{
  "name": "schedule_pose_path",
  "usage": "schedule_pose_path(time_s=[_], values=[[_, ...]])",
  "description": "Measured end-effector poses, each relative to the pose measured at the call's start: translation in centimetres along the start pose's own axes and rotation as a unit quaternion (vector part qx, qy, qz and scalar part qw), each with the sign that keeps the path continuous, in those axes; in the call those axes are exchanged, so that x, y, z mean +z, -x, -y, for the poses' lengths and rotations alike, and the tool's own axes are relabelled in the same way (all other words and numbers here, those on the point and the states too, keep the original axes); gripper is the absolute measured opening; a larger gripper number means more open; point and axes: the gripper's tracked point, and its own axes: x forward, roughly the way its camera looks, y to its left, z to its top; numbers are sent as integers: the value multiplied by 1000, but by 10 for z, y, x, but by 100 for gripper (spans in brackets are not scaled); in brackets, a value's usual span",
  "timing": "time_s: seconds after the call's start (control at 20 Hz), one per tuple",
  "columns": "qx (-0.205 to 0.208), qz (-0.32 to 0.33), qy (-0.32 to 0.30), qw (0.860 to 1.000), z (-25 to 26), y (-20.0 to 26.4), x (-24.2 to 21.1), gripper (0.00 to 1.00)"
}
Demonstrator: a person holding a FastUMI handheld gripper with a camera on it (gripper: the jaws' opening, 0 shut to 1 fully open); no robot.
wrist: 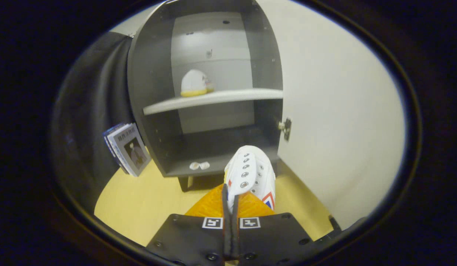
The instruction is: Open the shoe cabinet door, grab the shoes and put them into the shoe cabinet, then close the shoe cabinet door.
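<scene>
My gripper [230, 197] is shut on the rim of a white shoe [250, 173] with metal eyelets, red and blue side marks and an orange sole. The shoe hangs ahead of the fingers, its toe pointing at the lower compartment of the dark shoe cabinet [150, 92]. The cabinet stands open, with its white door [335, 111] swung out to the right. On the pale middle shelf [213, 99] sits a second white shoe [194, 83] with a yellow sole. A small white object [199, 165] lies on the cabinet's bottom board.
Several thin books [126, 149] lean against the cabinet's left side on the yellow floor [139, 203]. Black cloth hangs to the left. A metal hinge [286, 128] sits on the door's inner edge, close to the held shoe.
</scene>
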Motion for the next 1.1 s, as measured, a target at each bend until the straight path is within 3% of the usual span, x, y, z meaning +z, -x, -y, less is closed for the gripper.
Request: schedule_pose_path(time_s=[0.25, 0.5, 0.75, 1.1], values=[[-6, 98, -1, 995, -7, 8, 102, 2], [16, 142, 16, 990, -18, -18, 175, 2], [38, 162, 18, 986, -22, -78, 227, 2], [60, 130, 50, 989, -33, -172, 247, 2]])
